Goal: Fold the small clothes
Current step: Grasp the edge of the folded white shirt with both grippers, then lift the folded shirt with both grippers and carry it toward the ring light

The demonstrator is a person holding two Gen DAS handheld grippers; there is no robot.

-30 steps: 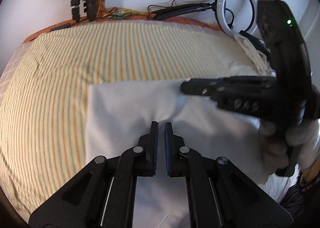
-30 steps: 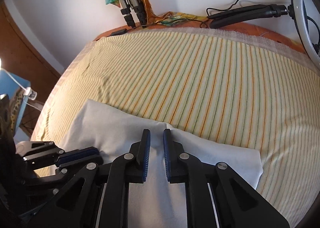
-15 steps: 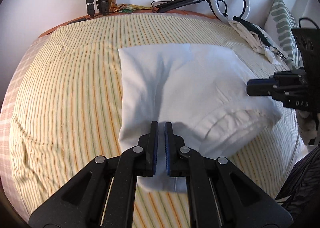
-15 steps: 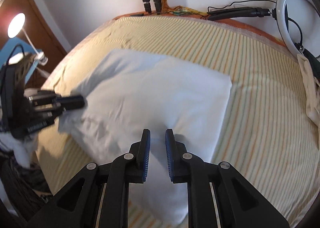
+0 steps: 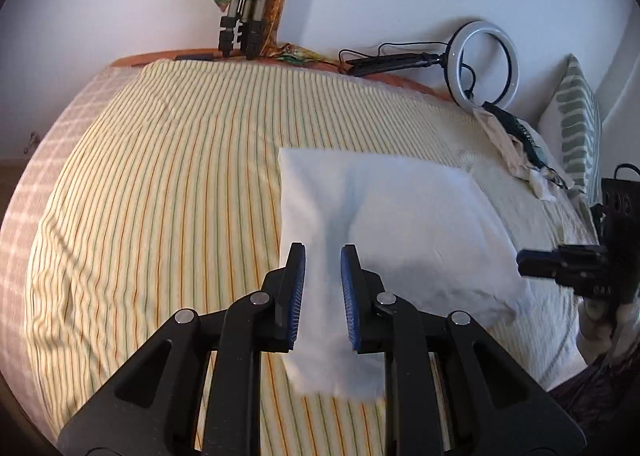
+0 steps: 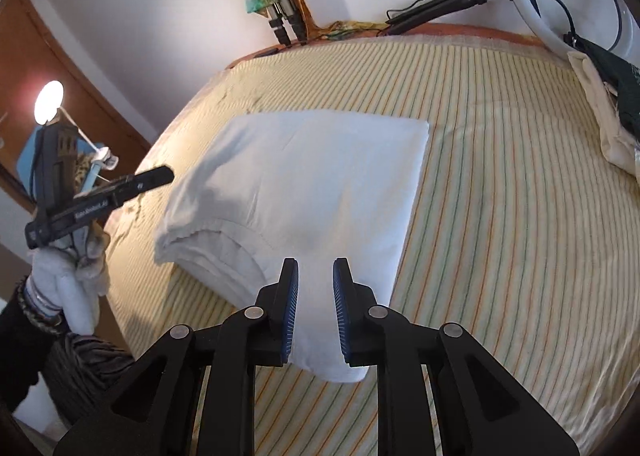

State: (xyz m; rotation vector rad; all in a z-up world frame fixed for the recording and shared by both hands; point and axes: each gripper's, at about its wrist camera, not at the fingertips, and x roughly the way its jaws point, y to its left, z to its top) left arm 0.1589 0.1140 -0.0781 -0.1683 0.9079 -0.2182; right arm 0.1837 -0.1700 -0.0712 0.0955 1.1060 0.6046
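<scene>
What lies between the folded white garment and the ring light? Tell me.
In the left wrist view, only bare striped bedcover lies between the folded white garment and the ring light; the heap of clothes sits off to the right.

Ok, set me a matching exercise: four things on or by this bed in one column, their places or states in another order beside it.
1. white garment
2. ring light
3. left claw
4. striped pillow

A. open, holding nothing
B. propped at the bed's right end
C. folded flat on the striped bedspread
D. leaning against the wall

Pairs: 1-C, 2-D, 3-A, 4-B
</scene>
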